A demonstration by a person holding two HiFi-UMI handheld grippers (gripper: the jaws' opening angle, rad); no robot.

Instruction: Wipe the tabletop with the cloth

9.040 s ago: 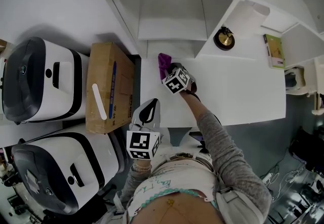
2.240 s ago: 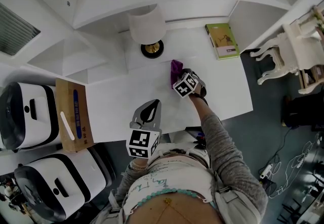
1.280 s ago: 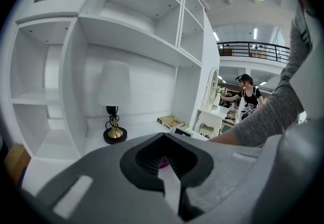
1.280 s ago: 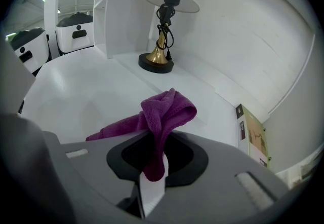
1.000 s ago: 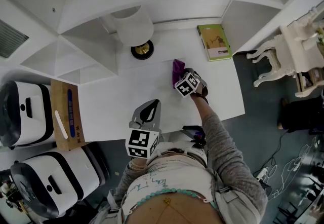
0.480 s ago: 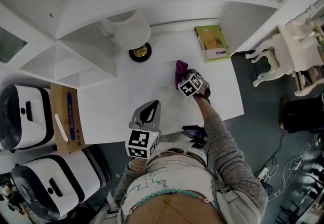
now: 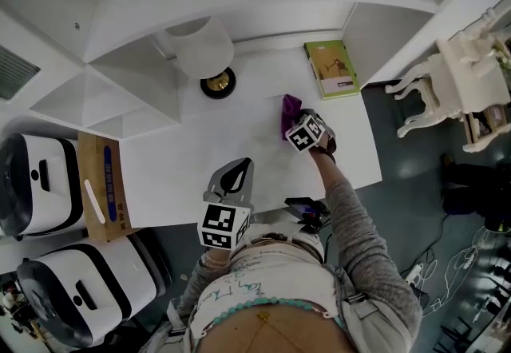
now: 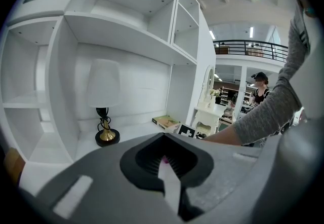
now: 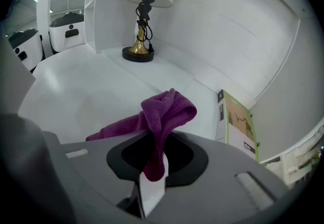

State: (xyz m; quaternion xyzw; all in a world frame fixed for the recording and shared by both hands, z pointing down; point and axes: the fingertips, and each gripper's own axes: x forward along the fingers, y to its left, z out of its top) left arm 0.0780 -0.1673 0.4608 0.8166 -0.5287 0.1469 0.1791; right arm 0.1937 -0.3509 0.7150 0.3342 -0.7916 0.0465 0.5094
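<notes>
1. Cloth [image 9: 161, 114]: magenta, fine-knit, bunched into a folded hump, with one tail trailing left on the tabletop [image 7: 200, 156].
2. Right gripper [image 7: 296, 124] has its jaws clamped on a hanging fold of it. The cloth lies on the tabletop's right half.
3. Left gripper [image 8: 169, 180]: jaws together, nothing in them, held over the near edge.
4. Right edge is near the cloth. The green book [image 7: 328, 69] lies close behind it and the lamp [image 7: 207, 49] stands back-left.
5. Open room: bare white surface to the cloth's left.

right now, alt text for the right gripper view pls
The right gripper is shut on a bunched purple cloth over the white tabletop. A lamp stands behind at left; a green book lies at right.
</notes>
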